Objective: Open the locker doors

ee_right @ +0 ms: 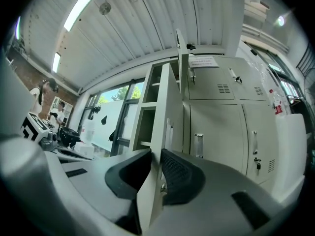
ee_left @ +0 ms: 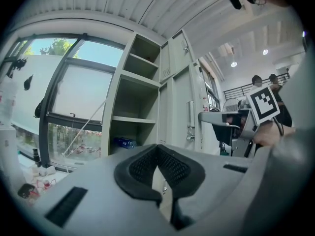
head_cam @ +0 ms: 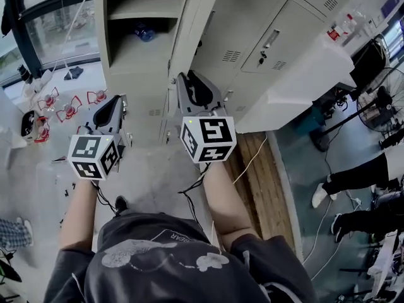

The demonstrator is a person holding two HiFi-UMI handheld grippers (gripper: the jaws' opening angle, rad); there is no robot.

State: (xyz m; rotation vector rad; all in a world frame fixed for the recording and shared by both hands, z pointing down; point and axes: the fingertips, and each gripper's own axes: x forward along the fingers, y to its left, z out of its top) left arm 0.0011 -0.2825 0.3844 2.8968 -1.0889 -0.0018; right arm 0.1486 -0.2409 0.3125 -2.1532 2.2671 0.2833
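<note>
**Right gripper clamps the open locker door; left gripper closed and empty**

Head view: the right gripper (head_cam: 187, 77) reaches up the middle of the frame. Its tips are at the lower edge of the open door (head_cam: 192, 24), which stands swung out and edge-on from the locker (head_cam: 104, 43) at upper centre. The left gripper (head_cam: 115, 101) sits lower left, apart from the door and in front of the locker's base. Inside the open locker, a blue bottle (head_cam: 144, 32) lies on a shelf. The shut lockers (head_cam: 271, 40) fill the upper right.

Left gripper view: the pads meet at their tips with nothing between them. Beyond them, at centre, the open locker (ee_left: 135, 97) shows several shelves. The bottle (ee_left: 123, 142) is on the lowest visible shelf, and the others look bare. The door (ee_left: 179, 97) stands right of the shelves. The right gripper's cube (ee_left: 264, 102) is at mid right.

Right gripper view: the door (ee_right: 165, 127) runs edge-on up the middle. Its lower part is pinched between the two pads of the right gripper (ee_right: 153, 166). The open shelves (ee_right: 142, 122) lie left of the door and the shut lockers (ee_right: 221, 127) to its right.
</note>
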